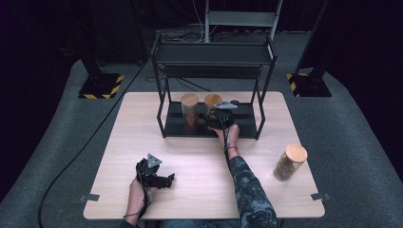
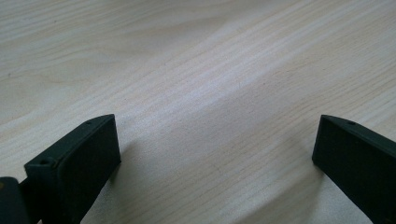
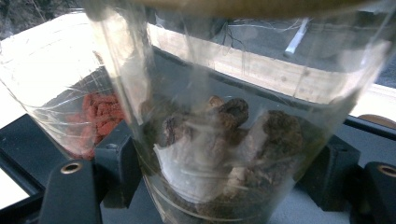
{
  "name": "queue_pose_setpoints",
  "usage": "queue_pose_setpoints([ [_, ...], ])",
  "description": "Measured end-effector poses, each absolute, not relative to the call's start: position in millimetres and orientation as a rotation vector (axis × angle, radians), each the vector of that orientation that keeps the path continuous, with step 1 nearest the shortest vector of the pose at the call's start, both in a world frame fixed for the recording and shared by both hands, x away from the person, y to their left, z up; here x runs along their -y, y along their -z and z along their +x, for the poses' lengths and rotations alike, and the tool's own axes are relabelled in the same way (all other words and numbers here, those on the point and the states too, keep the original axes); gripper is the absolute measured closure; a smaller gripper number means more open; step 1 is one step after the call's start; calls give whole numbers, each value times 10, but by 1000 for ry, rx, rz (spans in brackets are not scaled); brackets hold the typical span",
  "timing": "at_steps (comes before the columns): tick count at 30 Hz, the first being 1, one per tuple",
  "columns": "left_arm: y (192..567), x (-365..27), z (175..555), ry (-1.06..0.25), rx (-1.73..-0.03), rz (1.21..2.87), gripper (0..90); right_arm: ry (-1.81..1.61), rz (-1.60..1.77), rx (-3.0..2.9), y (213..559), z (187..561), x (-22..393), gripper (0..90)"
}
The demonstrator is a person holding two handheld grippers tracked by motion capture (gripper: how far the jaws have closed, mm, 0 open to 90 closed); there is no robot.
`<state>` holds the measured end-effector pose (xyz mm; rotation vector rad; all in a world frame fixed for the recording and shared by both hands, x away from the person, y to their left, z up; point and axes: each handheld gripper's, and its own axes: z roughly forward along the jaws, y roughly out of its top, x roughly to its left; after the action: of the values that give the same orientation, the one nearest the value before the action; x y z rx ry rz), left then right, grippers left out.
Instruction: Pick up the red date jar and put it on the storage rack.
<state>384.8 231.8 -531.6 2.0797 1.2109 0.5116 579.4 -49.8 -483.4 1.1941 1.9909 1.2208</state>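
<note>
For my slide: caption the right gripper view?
Right tool clamped on a clear jar of dark dried pieces.

On the light wooden table (image 1: 142, 142) stands a black shelf rack (image 1: 164, 95). On its lowest shelf two clear jars with wooden lids stand side by side. The right hand-held gripper (image 1: 219, 118) is at the right jar (image 1: 212, 105), just beside the left jar (image 1: 190, 111) with reddish contents. The left hand-held gripper (image 1: 164, 180) rests low near the table's front edge. A third jar (image 1: 290, 162) stands apart near the right edge.
</note>
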Motion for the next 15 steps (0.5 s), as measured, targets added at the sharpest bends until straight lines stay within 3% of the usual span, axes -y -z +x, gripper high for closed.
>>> queue_pose_setpoints([
  [12, 5316, -2318, 3848, -512, -1211, 2080, 1, -1219, 1204, -2009, 4817, 5794, 499, 243],
  [15, 5316, -2318, 3848, -512, -1211, 2080, 1, -1223, 1230, -2023, 4804, 5790, 500, 163],
])
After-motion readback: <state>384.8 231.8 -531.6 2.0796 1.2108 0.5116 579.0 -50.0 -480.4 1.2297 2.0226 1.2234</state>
